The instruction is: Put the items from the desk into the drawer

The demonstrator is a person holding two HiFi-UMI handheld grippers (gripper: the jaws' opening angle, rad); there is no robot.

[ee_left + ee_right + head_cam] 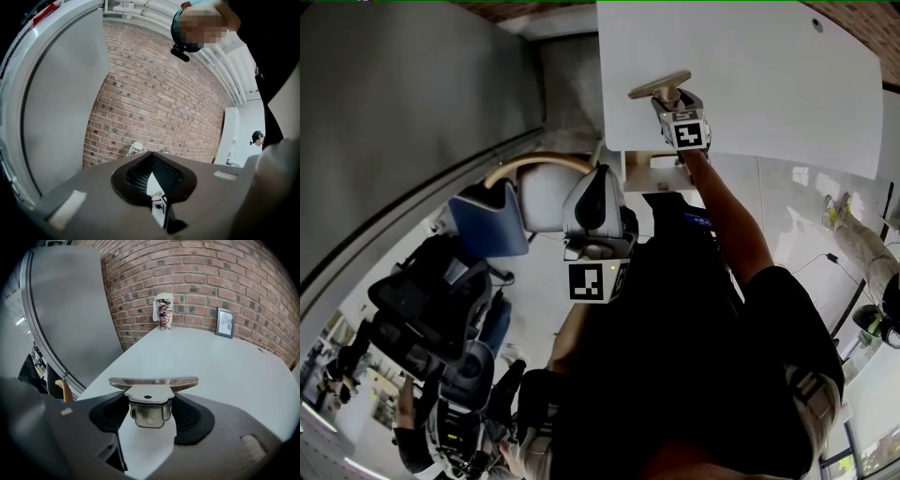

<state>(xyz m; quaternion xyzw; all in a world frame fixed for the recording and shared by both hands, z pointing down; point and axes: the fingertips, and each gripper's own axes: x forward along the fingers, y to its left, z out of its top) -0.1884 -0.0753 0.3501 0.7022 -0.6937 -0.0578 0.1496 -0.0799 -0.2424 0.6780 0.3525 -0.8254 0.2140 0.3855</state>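
Fingertips point(139, 172) of the left gripper point(151, 158) meet, holding nothing. Right gripper point(150, 414) pinches the stem of a metal T-shaped piece point(153, 381) at the desk's point(225, 371) near edge. It is likely light, rigid and slick, so that narrow stem suits gripping. Paper cup point(164, 311) print is unreadable; each marker cube point(689, 133) bears only squares.

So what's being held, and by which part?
The right gripper holds a shiny metal piece with a wide top bar by its boxy lower body; left gripper, nothing.
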